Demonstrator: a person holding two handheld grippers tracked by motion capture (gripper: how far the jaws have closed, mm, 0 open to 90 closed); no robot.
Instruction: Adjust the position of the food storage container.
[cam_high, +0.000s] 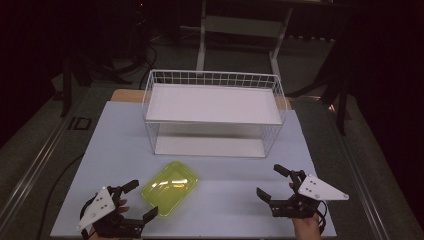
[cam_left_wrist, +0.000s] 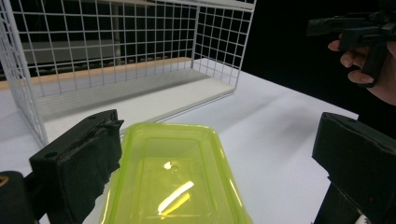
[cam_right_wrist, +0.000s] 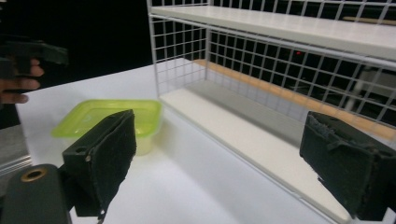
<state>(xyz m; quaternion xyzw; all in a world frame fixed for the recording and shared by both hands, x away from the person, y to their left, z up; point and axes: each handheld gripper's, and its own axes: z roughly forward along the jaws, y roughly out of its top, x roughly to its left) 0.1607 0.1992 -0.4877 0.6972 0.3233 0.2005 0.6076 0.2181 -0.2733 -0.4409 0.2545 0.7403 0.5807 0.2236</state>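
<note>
The yellow-green container lies on the table just in front of the white wire rack. Your left gripper is beside the container with jaws apart, nothing between. Your right gripper is well apart from it, also with jaws apart.

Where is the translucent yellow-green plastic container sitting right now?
In the high view, the yellow-green plastic container sits on the white table, left of centre, just in front of the white wire shelf rack and beside the open left gripper.
</note>
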